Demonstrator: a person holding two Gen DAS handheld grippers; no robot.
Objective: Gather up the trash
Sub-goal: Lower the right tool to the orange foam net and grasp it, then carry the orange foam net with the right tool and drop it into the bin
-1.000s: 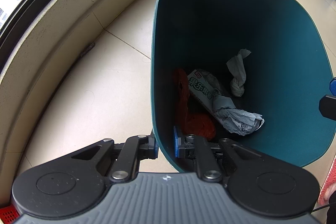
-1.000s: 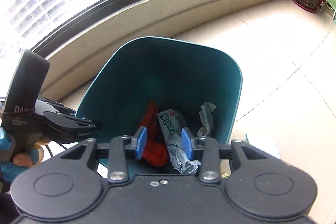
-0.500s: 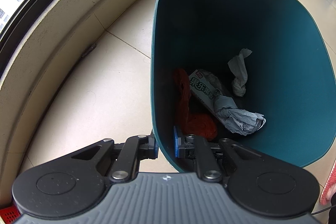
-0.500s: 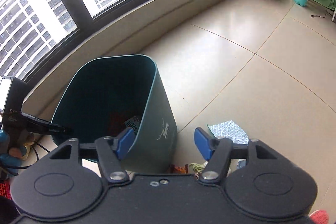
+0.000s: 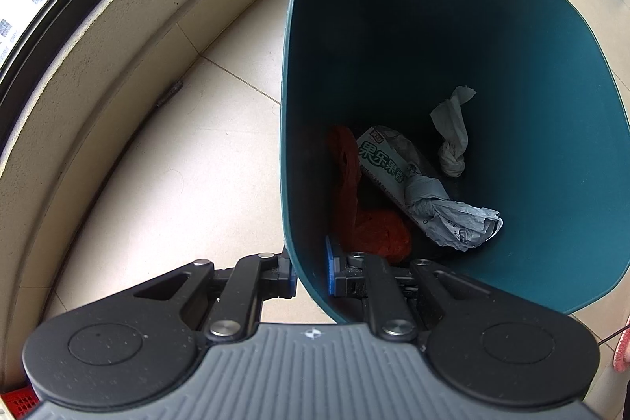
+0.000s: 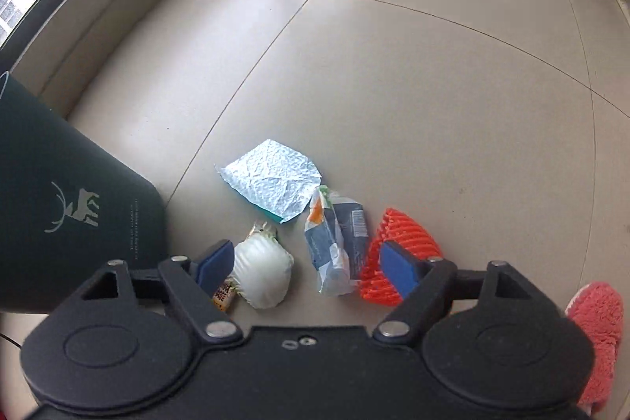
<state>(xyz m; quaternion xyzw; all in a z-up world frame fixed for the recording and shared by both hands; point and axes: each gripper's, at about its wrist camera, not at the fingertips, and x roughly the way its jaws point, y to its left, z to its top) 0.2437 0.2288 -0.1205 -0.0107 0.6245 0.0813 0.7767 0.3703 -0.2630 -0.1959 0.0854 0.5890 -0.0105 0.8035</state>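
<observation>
My left gripper (image 5: 311,272) is shut on the near rim of the teal trash bin (image 5: 551,113), one blue pad inside and one outside the wall. Inside lie a red net bag (image 5: 354,207), a green-printed wrapper (image 5: 384,160), crumpled grey paper (image 5: 453,215) and a twisted white tissue (image 5: 453,140). My right gripper (image 6: 307,264) points down over trash on the floor, its jaws opening, nothing pressed between them. Below it lie a white foam cup (image 6: 262,272), a crushed blue-orange carton (image 6: 334,243), an orange ridged piece (image 6: 401,243), a light blue wrapper (image 6: 275,180) and a small snack wrapper (image 6: 224,294).
The bin's dark outer wall (image 6: 59,223) with a deer print stands left of the floor trash. A pink fluffy slipper (image 6: 598,333) is at the right edge. A curved beige ledge (image 5: 98,65) under the window runs along the left. Tiled floor (image 6: 433,85) stretches beyond.
My right gripper has swung from above the bin, rightward and down over the floor trash, and its jaws have widened. The left gripper and the bin have stayed put.
</observation>
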